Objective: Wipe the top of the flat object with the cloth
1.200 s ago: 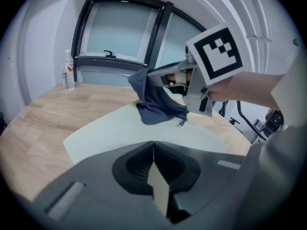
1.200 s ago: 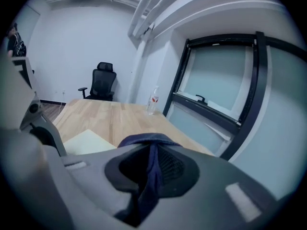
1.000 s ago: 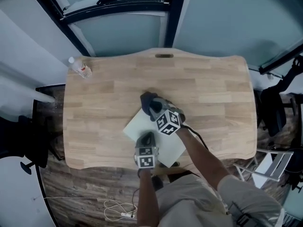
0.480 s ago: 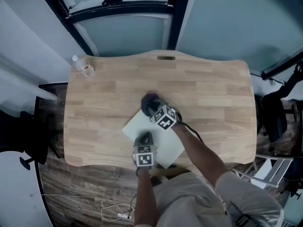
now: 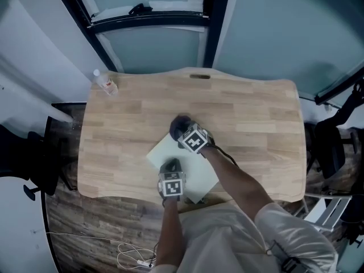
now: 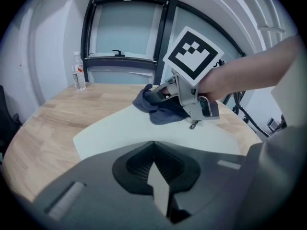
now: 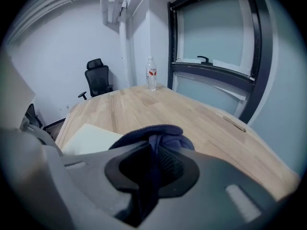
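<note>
A: From the head camera, what lies on the table (image 5: pixel 256 107)?

B: A white board (image 5: pixel 162 152), turned cornerwise, near the front edge and about the middle. A dark blue cloth (image 5: pixel 178 122) sits bunched at its far corner, partly over the bare table. A water bottle (image 5: pixel 106 85) stands upright at the far left corner, well apart.

A: And the grippers?

B: The right gripper (image 5: pixel 183 129) has its tip in the cloth, with its marker cube (image 5: pixel 194 140) just behind. The left gripper (image 5: pixel 170 165) lies over the board's near side, pointing away from the person.

A: The left gripper view, then?

B: Its jaws are drawn almost together. Only a thin slit is left, and white shows in it. They hold nothing. Ahead, the board spreads over the table. The cloth rests on its far part under the right gripper's nose, and a hand (image 6: pixel 225 83) is wrapped round that gripper. The bottle stands far left, before a dark window frame (image 6: pixel 164 32).

A: And the right gripper view?

B: The jaws are closed on the cloth: a fold runs down between them and the rest bulges out in front. The board shows low at the left, just beside the cloth. Beyond, the bottle stands at the table's far end, and a black office chair (image 7: pixel 98 80) stands off to the left, past the table
</note>
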Demonstrator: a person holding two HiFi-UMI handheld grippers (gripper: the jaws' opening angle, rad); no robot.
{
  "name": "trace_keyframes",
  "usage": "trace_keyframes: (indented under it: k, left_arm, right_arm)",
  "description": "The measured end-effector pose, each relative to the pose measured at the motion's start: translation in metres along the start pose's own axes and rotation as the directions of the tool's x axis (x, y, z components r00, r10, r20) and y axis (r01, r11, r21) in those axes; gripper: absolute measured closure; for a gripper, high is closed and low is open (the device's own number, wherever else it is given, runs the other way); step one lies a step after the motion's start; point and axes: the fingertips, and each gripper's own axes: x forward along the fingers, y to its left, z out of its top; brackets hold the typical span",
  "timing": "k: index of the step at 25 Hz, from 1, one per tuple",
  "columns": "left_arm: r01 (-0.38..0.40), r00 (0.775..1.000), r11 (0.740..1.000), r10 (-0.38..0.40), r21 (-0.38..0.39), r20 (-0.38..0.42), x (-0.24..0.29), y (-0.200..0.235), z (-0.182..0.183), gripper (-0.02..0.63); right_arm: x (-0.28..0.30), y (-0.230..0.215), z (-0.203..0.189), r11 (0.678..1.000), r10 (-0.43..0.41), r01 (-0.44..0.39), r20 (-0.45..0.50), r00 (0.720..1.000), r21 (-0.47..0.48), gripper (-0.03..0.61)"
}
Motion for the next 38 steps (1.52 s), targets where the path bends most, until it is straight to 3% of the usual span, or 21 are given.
trace_keyframes:
  k: [10,16,21,38]
  left_arm:
    - [-0.038,0.999,0.998,0.037,0.04,0.016,0.006,0.002,-0.003,0.604]
    - [-0.012,1.0,1.0,0.012,0.0,-0.029,0.001,0.006,-0.008,0.606]
    - [0.038,0.999,0.998,-0.039,-0.048,-0.018,0.001,0.004,-0.006,0.606]
    - [0.033,0.999,0.999,-0.033,0.004,-0.032,-0.001,-0.002,-0.009,0.606]
  right_arm:
    - [-0.01,0.006,-0.014,0.999,0.003,-0.003,0.01,1.0,-0.041,0.532]
    - [-0.03,0.014,-0.036,0.999,-0.001,0.001,0.0,1.0,-0.051,0.532]
    - [-0.053,0.02,-0.059,0.997,-0.013,0.014,0.012,1.0,-0.074,0.532]
    - [-0.106,0.03,-0.118,0.999,-0.025,0.025,0.004,1.0,-0.036,0.532]
